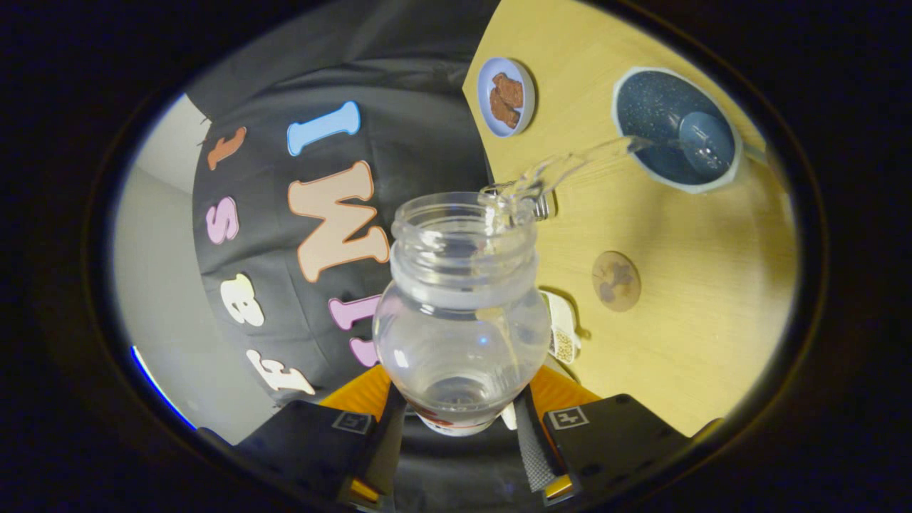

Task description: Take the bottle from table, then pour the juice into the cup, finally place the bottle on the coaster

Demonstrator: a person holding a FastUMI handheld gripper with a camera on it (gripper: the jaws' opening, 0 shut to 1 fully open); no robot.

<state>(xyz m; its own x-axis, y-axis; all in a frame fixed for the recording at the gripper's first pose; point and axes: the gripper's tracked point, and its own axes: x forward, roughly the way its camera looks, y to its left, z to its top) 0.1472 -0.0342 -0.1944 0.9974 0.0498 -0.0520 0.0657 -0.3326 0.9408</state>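
Note:
My gripper [462,417] is shut on a clear plastic bottle [462,320], both fingers pressing its lower body. The bottle is tipped over sideways with its open mouth [463,221] toward the wooden table [712,299]. A clear stream of liquid [570,165] runs from the mouth into a blue cup [673,139] with a pale rim. The round brown coaster [616,281] lies on the table between the bottle and the cup, a little nearer the bottle.
A small blue plate [506,96] with brown pieces on it sits farther along the table past the cup. A small white container [563,328] with grainy contents lies just beside the bottle's body. The black cloth wall [399,128] stands behind the table.

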